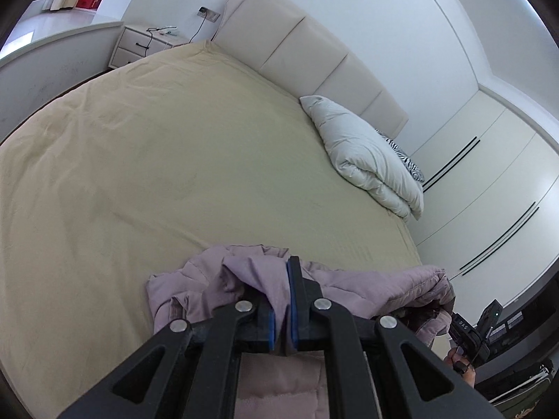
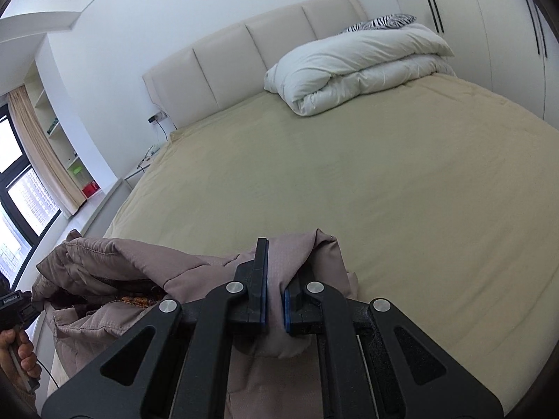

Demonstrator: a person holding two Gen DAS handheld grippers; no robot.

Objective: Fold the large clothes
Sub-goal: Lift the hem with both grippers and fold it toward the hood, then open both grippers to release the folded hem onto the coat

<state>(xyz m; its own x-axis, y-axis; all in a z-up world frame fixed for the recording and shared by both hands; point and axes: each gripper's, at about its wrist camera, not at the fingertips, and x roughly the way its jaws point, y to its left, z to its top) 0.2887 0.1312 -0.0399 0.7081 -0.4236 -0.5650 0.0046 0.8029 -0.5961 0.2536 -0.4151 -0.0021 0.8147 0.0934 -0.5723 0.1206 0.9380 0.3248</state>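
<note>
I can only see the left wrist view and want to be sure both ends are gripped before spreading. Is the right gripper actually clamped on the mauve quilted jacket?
Observer: Yes. The right gripper is shut on a fold of the mauve quilted jacket, with fabric bunched between its blue pads.
Operator: What's inside the jacket's opening?
Observer: A dark patterned lining shows there, with orange flecks.
Operator: Anything left of the bed?
Observer: A dark-framed window with a beige curtain beside it.
</note>
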